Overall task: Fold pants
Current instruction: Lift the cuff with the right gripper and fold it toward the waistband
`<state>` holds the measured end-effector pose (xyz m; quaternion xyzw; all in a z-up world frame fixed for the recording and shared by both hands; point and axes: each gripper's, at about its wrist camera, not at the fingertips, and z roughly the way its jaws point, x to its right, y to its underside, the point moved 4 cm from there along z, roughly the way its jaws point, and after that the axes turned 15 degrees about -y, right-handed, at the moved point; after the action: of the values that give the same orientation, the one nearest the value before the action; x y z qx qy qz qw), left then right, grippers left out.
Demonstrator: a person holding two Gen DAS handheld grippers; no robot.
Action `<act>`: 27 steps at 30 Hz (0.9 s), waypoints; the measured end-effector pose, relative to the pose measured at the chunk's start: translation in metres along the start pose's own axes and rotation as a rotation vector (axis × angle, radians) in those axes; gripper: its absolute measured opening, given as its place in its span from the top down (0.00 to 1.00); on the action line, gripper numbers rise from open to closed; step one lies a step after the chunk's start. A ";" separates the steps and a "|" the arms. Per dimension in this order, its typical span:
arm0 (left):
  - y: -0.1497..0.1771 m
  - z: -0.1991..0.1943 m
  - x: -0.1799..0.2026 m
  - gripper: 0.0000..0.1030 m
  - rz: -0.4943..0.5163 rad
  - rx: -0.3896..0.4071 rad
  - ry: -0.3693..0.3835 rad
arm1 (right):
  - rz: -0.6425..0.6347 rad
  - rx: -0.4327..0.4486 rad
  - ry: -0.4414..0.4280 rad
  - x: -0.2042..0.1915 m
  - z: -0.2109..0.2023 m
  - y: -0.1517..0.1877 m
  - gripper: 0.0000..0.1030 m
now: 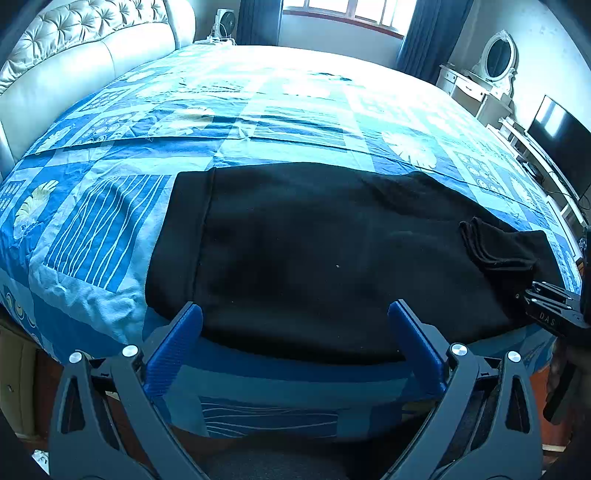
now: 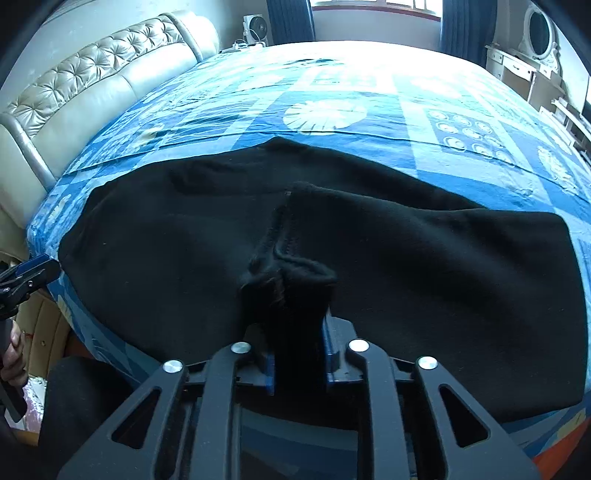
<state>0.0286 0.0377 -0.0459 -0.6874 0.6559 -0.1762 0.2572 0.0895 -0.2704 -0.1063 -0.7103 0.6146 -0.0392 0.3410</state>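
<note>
Black pants (image 1: 295, 251) lie flat across the bed (image 1: 92, 221), right gripper (image 2: 297, 325) clamped on a bunched cuff, left gripper (image 1: 295, 332) gaping empty at the near edge, so lift smoothly and keep hems aligned.

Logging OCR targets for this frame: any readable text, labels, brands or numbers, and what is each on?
"DAS": pale letters on the black body of the right gripper, seen at the right edge of the left wrist view; the word may run on out of sight.
No other text is readable: the black pants, the patterned bedspread, the fan and the TV show none.
</note>
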 end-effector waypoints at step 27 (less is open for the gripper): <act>-0.080 0.054 -0.112 0.03 -0.181 0.019 0.231 | 0.170 0.080 -0.404 -0.038 -0.031 -0.003 0.47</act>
<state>0.1168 0.1562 -0.0320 -0.7163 0.6149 -0.2829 0.1697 0.0683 -0.2502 -0.0670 -0.6351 0.5895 0.1083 0.4872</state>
